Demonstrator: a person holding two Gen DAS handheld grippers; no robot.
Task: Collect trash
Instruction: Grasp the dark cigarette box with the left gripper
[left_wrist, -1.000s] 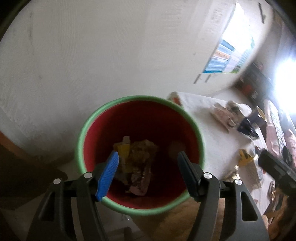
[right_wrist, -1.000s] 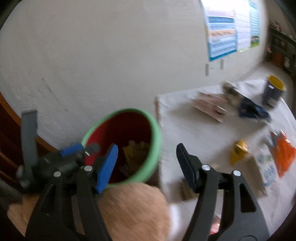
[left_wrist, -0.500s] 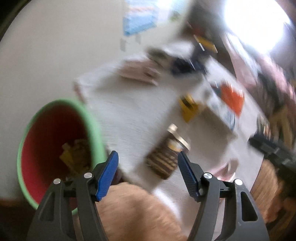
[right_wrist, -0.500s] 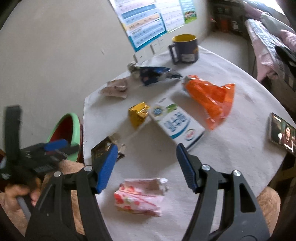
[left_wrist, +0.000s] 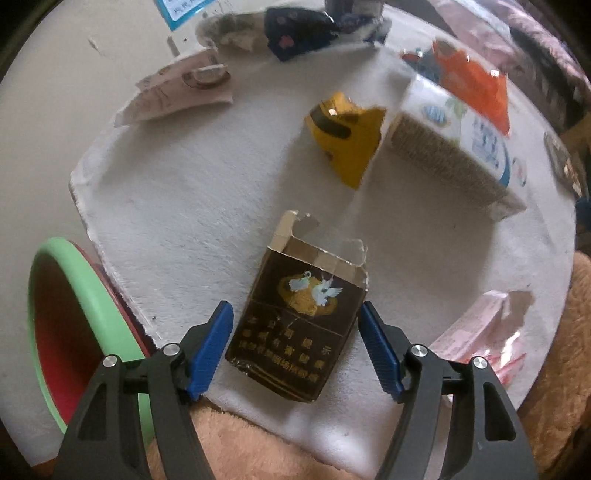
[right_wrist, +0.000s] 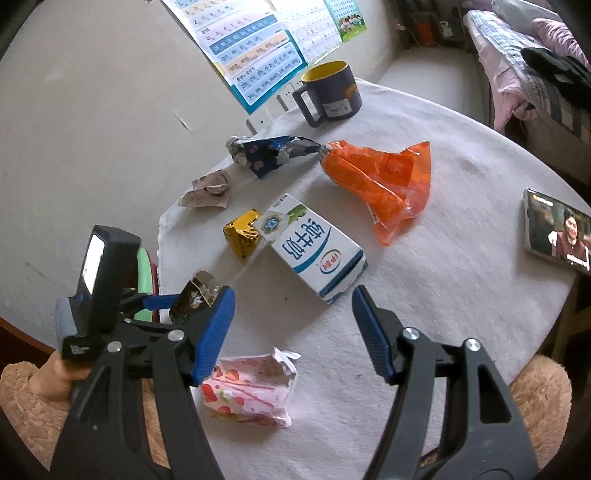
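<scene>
The left hand-held gripper (left_wrist: 295, 347) hangs with its ribbed blue pads spread wide on either side of a dark brown cardboard cigarette pack (left_wrist: 295, 328), not yet pinching it. The pack lies flat near the front edge of the round surface (left_wrist: 177, 206), which is covered in a white, slightly fuzzy cloth. Its top is torn open to ragged tan card, and its face carries a gold emblem with two white birds above rows of gold characters. Just off the surface's edge to the left sits a round plastic bin with a pale green rim and red inside (left_wrist: 48, 332).

The right hand-held gripper (right_wrist: 291, 332) is also released, its fingers wide apart above the cloth with nothing between them. Below it lies a crumpled pink wrapper printed with strawberries (right_wrist: 251, 387). Farther in rests a white and blue milk carton (right_wrist: 314, 251) lying on its side, boxy and creased, with a crinkled gold foil wrapper (right_wrist: 242, 232) touching its near corner. Beyond those are a flattened beige paper cup (right_wrist: 207, 190), a twisted dark blue and silver foil wrapper (right_wrist: 269, 153) and a glossy orange plastic bag (right_wrist: 384, 177). At the far edge stands a dark blue ceramic mug with a yellow inside (right_wrist: 328, 94). A phone with a lit screen (right_wrist: 554, 229) lies at the right edge.
</scene>
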